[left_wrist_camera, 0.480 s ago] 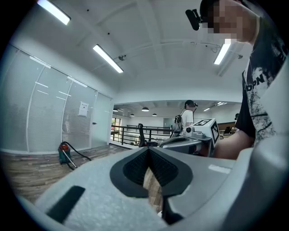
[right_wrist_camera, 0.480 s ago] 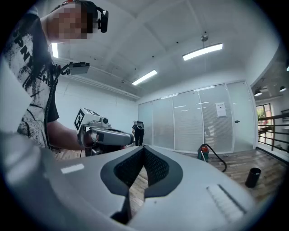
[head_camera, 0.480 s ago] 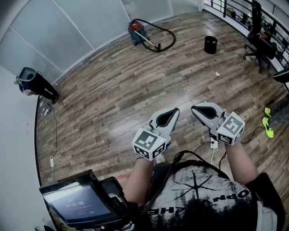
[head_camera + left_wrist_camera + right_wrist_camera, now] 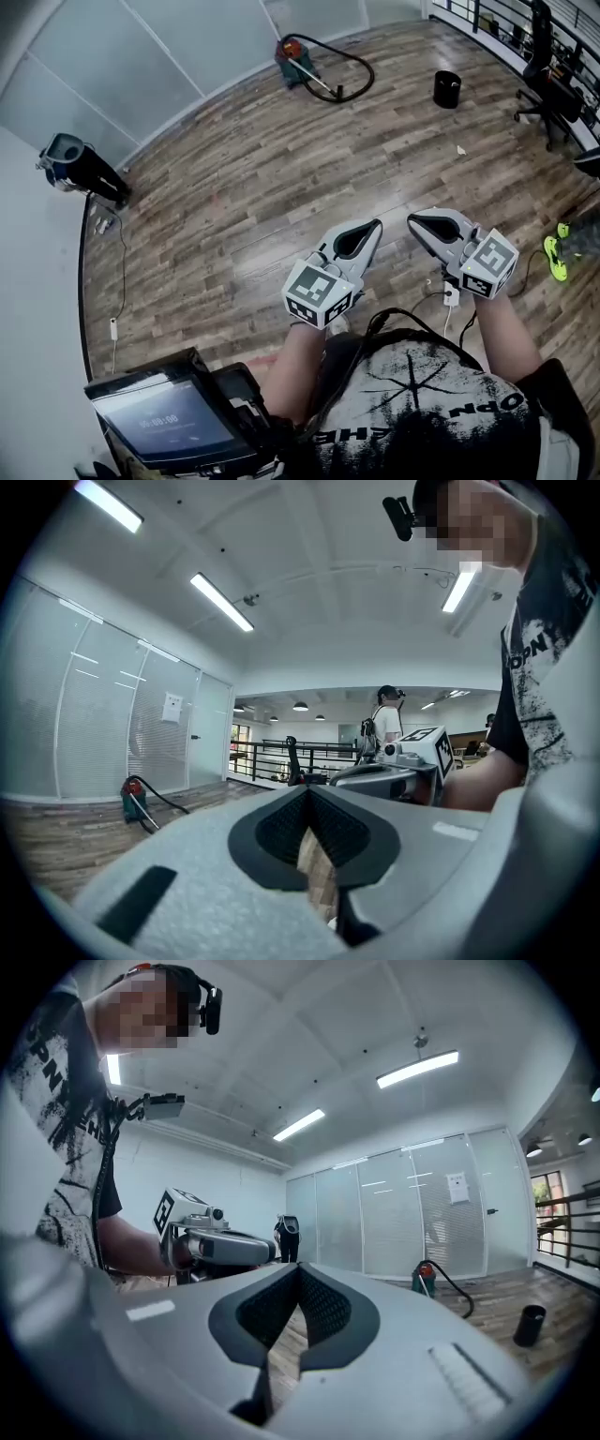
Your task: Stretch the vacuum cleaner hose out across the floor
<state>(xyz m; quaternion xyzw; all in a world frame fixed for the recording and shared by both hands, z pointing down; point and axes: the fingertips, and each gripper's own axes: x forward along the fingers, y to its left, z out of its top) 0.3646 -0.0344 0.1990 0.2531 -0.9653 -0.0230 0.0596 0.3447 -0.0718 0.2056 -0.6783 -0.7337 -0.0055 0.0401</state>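
Your left gripper [image 4: 373, 227] and right gripper [image 4: 414, 221] closed, empty, black bin [image 4: 447, 89] contents unseen, vacuum cleaner [image 4: 292, 58] with looped hose [image 4: 371, 73] far off

The head view looks steeply down from high up at the floor [image 4: 244, 187]. The two gripper views look level from low down. All three share the far-off vacuum cleaner [image 4: 292, 56], which is top middle in the head view. The left gripper view has the vacuum cleaner [image 4: 134, 797] at its left. The right gripper view has the vacuum cleaner [image 4: 427, 1279] at its right.
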